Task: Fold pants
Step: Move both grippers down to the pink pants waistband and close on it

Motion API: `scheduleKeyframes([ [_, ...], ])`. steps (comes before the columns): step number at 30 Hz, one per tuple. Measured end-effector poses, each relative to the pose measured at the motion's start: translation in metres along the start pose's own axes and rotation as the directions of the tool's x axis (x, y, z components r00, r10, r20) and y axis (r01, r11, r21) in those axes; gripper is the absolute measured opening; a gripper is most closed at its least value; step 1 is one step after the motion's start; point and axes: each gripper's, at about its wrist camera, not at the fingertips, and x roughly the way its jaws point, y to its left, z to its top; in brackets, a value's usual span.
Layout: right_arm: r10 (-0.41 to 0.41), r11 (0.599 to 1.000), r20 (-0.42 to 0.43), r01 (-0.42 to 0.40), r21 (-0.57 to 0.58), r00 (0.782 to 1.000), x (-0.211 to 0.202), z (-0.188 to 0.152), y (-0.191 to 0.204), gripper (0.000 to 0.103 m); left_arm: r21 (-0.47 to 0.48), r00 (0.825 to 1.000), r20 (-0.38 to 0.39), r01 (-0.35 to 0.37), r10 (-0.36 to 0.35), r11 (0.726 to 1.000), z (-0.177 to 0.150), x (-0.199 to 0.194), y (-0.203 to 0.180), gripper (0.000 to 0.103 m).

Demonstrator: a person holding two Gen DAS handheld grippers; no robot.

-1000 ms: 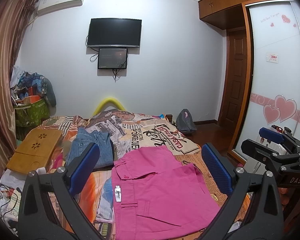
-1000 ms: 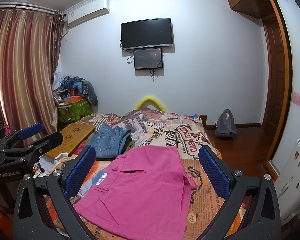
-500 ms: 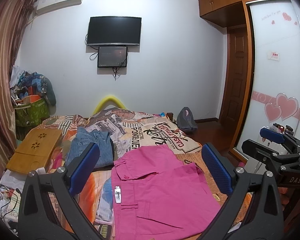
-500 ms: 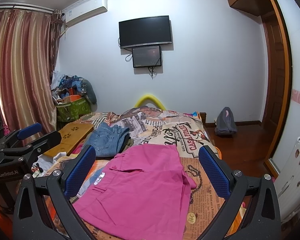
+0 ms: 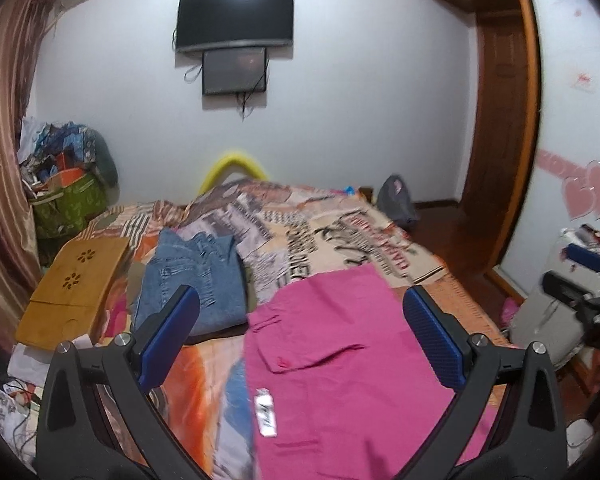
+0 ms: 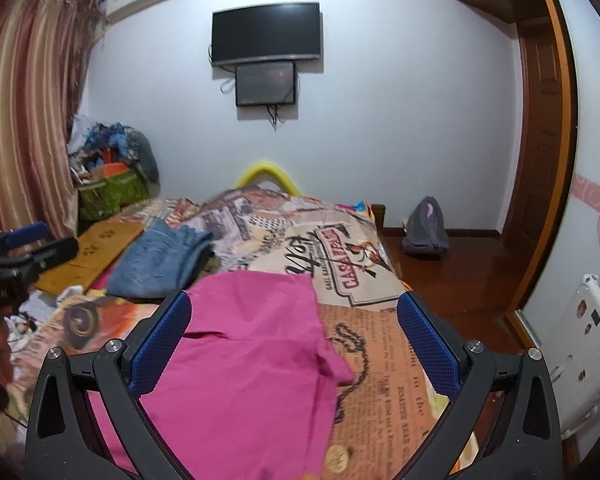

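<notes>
Pink pants (image 5: 340, 364) (image 6: 252, 344): magenta fabric, lying mostly flat on the bed's printed cover. Button-flap pocket faces up. White label sits at the left edge. Right edge shows a small bunched fold.

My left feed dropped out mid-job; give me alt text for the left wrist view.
Pink pants lie flat on the patterned bed, under the open, empty left gripper. Folded jeans lie behind on the left, beside a wooden tray. The right gripper shows at the right edge.
</notes>
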Motion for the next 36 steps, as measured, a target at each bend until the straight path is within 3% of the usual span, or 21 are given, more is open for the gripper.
scheduleKeyframes([
  [7, 0.006, 1.0, -0.074, -0.006, 0.001, 0.997, 0.054, 0.01, -0.022, 0.102, -0.01, 0.992, -0.126, -0.035, 0.033, 0.999, 0.004, 0.089, 0.036, 0.103],
  [11, 0.011, 1.0, -0.114, -0.012, -0.008, 0.993, 0.087, 0.011, -0.029, 0.102, 0.027, 0.978, -0.194, -0.075, 0.079, 0.997, -0.006, 0.142, 0.05, 0.103],
  [15, 0.032, 0.999, -0.152, -0.035, -0.016, 0.988, 0.124, 0.009, -0.033, 0.102, 0.01, 0.954, -0.294, -0.058, 0.059, 0.998, -0.02, 0.192, 0.065, 0.081],
  [19, 0.049, 0.997, -0.204, -0.059, -0.046, 0.978, 0.159, 0.008, -0.036, 0.094, -0.044, 0.928, -0.373, -0.023, 0.005, 0.999, -0.035, 0.233, 0.078, 0.073],
  [28, 0.128, 0.988, -0.352, -0.149, -0.035, 0.927, 0.245, 0.0, -0.049, 0.085, -0.135, 0.849, -0.52, 0.032, -0.098, 0.99, -0.066, 0.293, 0.088, 0.057],
  [33, 0.16, 0.983, -0.421, -0.185, -0.019, 0.893, 0.286, -0.003, -0.052, 0.074, -0.14, 0.844, -0.524, 0.046, -0.113, 0.989, -0.072, 0.299, 0.088, 0.057],
  [36, 0.191, 0.978, -0.462, -0.21, 0.009, 0.866, 0.311, -0.006, -0.051, 0.07, -0.177, 0.825, -0.543, 0.066, -0.153, 0.982, -0.074, 0.298, 0.089, 0.056],
])
